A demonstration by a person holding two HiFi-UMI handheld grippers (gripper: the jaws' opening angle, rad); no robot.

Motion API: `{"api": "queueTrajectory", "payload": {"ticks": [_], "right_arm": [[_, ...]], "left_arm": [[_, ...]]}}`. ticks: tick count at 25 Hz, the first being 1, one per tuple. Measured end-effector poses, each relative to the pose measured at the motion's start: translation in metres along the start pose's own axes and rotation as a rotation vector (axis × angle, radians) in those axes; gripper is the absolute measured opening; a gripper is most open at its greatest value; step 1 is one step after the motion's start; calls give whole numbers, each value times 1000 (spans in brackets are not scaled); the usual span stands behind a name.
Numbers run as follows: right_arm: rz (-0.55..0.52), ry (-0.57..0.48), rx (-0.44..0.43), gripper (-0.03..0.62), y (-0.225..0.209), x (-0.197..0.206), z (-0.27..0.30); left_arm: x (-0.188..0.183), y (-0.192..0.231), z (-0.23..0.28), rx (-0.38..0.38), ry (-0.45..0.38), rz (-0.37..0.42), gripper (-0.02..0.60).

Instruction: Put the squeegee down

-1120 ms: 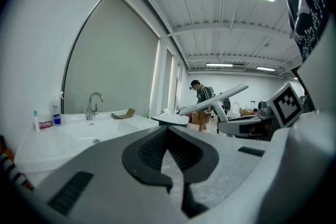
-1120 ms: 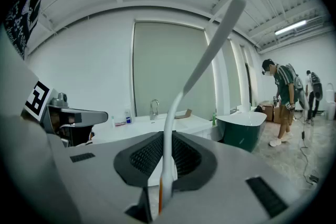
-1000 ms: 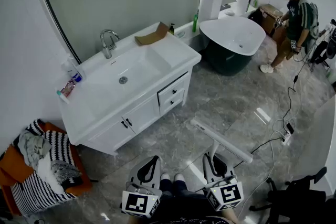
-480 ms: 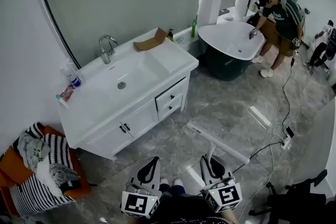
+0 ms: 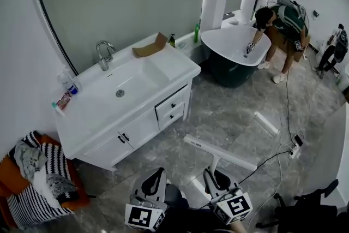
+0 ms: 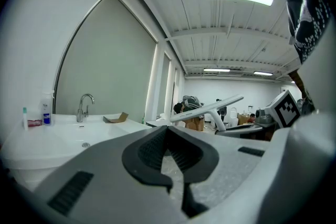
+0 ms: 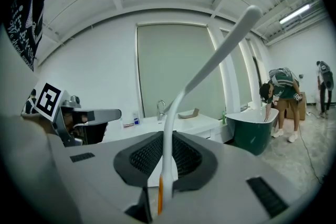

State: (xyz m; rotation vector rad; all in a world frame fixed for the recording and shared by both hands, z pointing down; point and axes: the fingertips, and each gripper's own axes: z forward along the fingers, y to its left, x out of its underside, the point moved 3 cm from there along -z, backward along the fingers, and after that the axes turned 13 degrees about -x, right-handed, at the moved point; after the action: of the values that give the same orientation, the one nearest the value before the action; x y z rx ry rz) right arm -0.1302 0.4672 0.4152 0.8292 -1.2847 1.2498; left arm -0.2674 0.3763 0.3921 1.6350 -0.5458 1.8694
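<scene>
The right tool was clamped on the white squeegee, its pads pressed on the thin handle just above an orange strip at the handle's end. The squeegee was off the floor. Its handle rose away from the jaws to a long crossbar that hung tilted in the air on the near right of the scene. The left tool was beside it on the left, jaws together at the tips with nothing between them. Both tools pointed away from the person holding them.

On the far left stood a white desk with a basin, a chrome faucet at its back edge, a folded piece of cardboard at its far right corner and small bottles at its left end. Far right of the desk was a bathtub, dark outside and white inside, where another person bent over and reached in. Striped cloth lay heaped at the near left.
</scene>
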Motion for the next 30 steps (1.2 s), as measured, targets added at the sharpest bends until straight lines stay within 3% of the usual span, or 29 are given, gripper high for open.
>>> {"api": "queueTrajectory", "payload": {"ticks": [8, 15, 21, 30], "right_arm": [[16, 21, 24, 55, -36, -2, 43], [-2, 8, 26, 55, -61, -41, 106], [27, 14, 53, 55, -83, -45, 139], [59, 17, 72, 55, -96, -47, 172]], "left_arm": [[-5, 22, 52, 16, 6, -11, 5], [-37, 60, 113, 49, -18, -5, 5], [-45, 78, 151, 86, -14, 2, 5], [-49, 98, 187, 103, -26, -54, 5]]}}
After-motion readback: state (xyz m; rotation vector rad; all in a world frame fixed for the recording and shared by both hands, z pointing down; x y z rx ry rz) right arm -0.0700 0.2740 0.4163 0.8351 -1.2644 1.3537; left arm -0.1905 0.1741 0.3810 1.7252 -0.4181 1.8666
